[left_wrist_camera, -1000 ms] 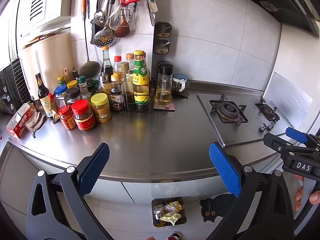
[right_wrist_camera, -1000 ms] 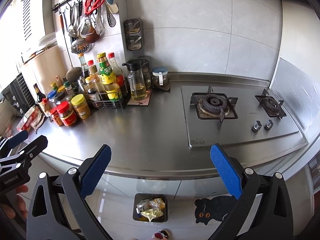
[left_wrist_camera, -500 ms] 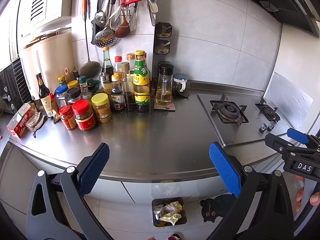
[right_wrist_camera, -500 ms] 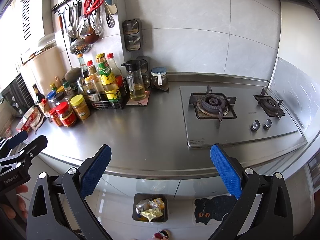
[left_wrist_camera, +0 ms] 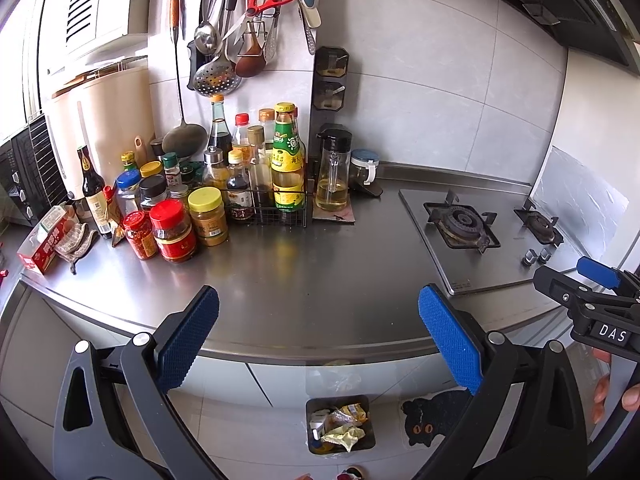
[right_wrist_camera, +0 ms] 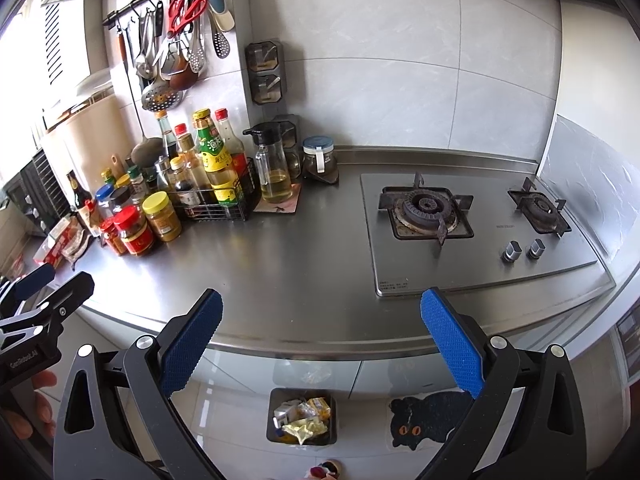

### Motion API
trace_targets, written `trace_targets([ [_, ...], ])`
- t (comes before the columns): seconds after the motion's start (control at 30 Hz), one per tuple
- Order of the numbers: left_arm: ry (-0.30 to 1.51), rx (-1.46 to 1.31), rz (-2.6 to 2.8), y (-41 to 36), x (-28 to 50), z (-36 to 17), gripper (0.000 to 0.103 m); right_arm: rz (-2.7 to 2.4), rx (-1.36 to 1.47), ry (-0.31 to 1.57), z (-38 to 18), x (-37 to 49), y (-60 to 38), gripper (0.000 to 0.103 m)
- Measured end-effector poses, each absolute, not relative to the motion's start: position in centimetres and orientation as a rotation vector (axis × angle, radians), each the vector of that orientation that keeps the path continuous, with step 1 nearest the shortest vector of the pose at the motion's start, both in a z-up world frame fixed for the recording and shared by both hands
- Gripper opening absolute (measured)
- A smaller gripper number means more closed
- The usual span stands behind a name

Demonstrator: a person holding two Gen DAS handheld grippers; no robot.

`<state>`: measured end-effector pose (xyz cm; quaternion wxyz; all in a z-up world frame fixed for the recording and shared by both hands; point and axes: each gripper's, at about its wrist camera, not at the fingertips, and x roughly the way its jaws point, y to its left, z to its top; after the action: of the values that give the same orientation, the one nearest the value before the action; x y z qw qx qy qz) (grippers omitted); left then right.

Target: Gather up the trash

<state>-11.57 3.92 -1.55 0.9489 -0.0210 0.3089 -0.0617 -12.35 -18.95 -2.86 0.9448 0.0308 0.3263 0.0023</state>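
A small dark trash bin (left_wrist_camera: 340,424) stands on the floor below the counter edge, filled with crumpled yellow and white wrappers (left_wrist_camera: 342,432); the right wrist view shows the same bin (right_wrist_camera: 302,416). My left gripper (left_wrist_camera: 318,340) hangs open above the steel counter's front edge, with nothing between its blue pads. Beside it my right gripper (right_wrist_camera: 322,340) is open and empty too, at about the same height. Each gripper shows at the edge of the other's view: the right gripper (left_wrist_camera: 592,300) and the left gripper (right_wrist_camera: 44,296).
Jars and sauce bottles (left_wrist_camera: 208,200) crowd the counter's back left, with a red box (left_wrist_camera: 44,246) and a cloth at the far left. A gas hob (right_wrist_camera: 472,224) fills the right side. Utensils hang on a wall rail. A black cat mat (right_wrist_camera: 430,420) lies beside the bin.
Both grippers stay open and almost still; the right wrist view has drifted slightly. Nothing was picked up or let go.
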Motion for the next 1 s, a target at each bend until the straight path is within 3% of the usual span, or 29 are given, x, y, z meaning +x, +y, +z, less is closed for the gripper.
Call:
trace_targets([
  [1.0,0.642,-0.04,-0.113,3.65,-11.26,-2.2,0.095,-0.006,0.067,0.668,-3.13,-11.94,-19.06,0.1],
])
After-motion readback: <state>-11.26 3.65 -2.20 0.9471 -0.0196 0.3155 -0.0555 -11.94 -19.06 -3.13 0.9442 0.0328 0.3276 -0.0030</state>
